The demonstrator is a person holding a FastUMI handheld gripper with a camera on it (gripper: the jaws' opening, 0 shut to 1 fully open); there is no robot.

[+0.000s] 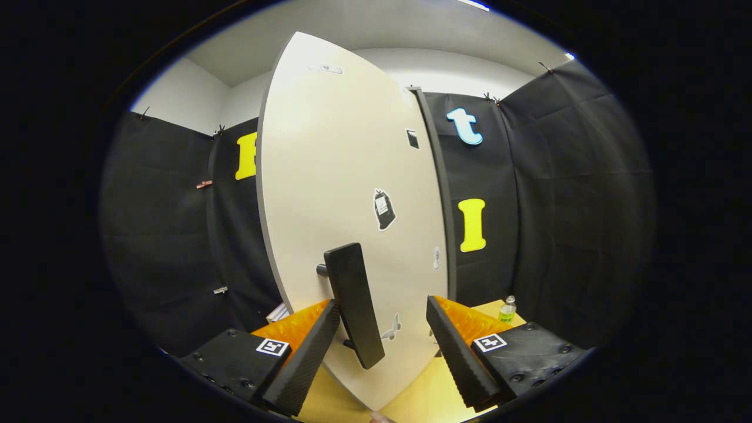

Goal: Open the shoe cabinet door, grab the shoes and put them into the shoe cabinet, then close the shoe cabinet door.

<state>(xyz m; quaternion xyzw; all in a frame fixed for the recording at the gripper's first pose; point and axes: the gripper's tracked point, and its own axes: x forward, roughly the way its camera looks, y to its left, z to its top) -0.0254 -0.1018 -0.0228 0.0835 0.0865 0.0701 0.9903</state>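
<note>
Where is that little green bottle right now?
In the gripper view, the green bottle stands on the wooden floor by the black cloth wall, beyond the right finger of the open gripper and right of the cabinet door.

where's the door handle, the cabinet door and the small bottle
door handle (pixel 353 305), gripper view, middle of its flat bar, between the open gripper (pixel 382 352) fingers
cabinet door (pixel 329 176), gripper view, bare pale panel
small bottle (pixel 507 310), gripper view, its body, beyond the fingers

Gripper (pixel 383 343) fingers (pixel 305 358) spread wide apart, pointing fwd and tilted up, clamping nothing.
</note>
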